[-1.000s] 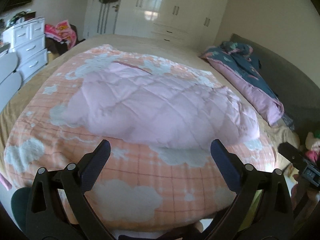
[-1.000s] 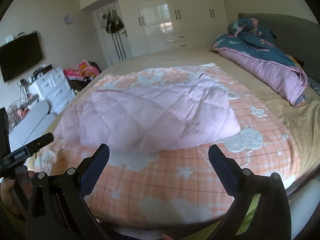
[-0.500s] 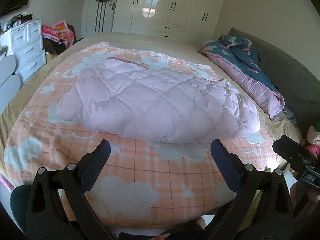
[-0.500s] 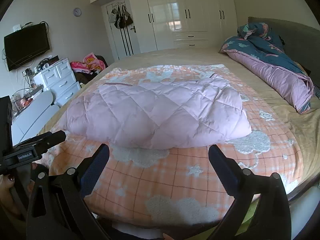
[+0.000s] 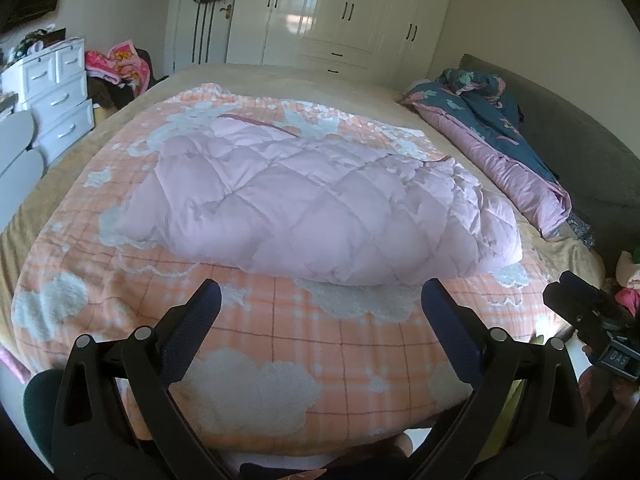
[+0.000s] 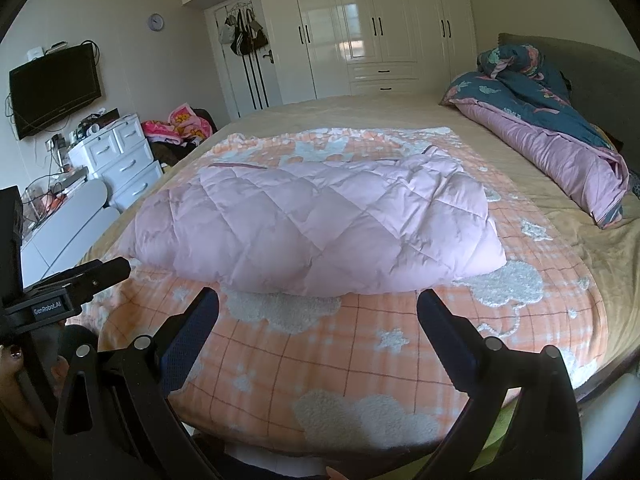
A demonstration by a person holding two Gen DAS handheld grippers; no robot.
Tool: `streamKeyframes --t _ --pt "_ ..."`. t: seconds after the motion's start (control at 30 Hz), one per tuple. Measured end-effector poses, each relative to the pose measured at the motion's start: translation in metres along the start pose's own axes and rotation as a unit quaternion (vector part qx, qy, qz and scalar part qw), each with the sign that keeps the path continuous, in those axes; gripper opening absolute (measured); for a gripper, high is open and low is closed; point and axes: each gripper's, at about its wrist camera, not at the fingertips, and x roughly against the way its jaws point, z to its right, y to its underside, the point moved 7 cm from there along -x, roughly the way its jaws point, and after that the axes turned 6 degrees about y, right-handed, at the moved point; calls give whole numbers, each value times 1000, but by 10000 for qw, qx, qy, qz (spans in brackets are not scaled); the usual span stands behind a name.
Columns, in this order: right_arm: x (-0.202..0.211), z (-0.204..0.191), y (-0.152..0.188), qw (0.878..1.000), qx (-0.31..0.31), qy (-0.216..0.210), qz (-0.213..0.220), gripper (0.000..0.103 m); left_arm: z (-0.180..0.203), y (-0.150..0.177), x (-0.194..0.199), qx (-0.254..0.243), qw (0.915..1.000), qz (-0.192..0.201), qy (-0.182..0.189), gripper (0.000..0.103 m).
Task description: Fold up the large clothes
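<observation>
1. Closest in: left gripper point(image 5: 320, 320) spread wide, nothing between the blue-padded fingers point(image 5: 192, 332), hovering over the near edge of the bed.
2. Same deal with the right gripper point(image 6: 318, 322): fingers point(image 6: 448, 340) wide apart, empty, held off the fabric. Also visible from the left wrist view as a black block at the far right point(image 5: 588, 320).
3. Under both: orange plaid blanket with fluffy white clouds point(image 5: 280, 344), spread across the mattress and draping over the near edge.
4. Lying on that blanket, just past the fingertips: the pink quilted down coat point(image 6: 320, 232), puffy, diamond stitching, folded into a wide flat bundle, long side facing the cameras. Darker pink trim strip point(image 5: 260, 124) peeking along the far edge.
5. Further right: rumpled teal floral duvet with mauve lining point(image 6: 540, 128) bunched along the grey headboard point(image 6: 592, 64), well apart from the coat.
6. Off to the left: white drawer unit point(image 6: 120, 160) with a heap of pink clothes point(image 6: 176, 124) beside it, wall-mounted TV point(image 6: 54, 88) above.
7. Way back: glossy white wardrobe point(image 6: 380, 28), bags hanging on the door point(image 6: 244, 34), small round clock point(image 6: 156, 22).
</observation>
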Motion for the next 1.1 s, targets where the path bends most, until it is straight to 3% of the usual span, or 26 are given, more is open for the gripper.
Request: streamKeyframes --t 1.1 --pt "1 -2 1 10000 84 -34 31 99 2 -4 6 -28 9999 61 -92 94"
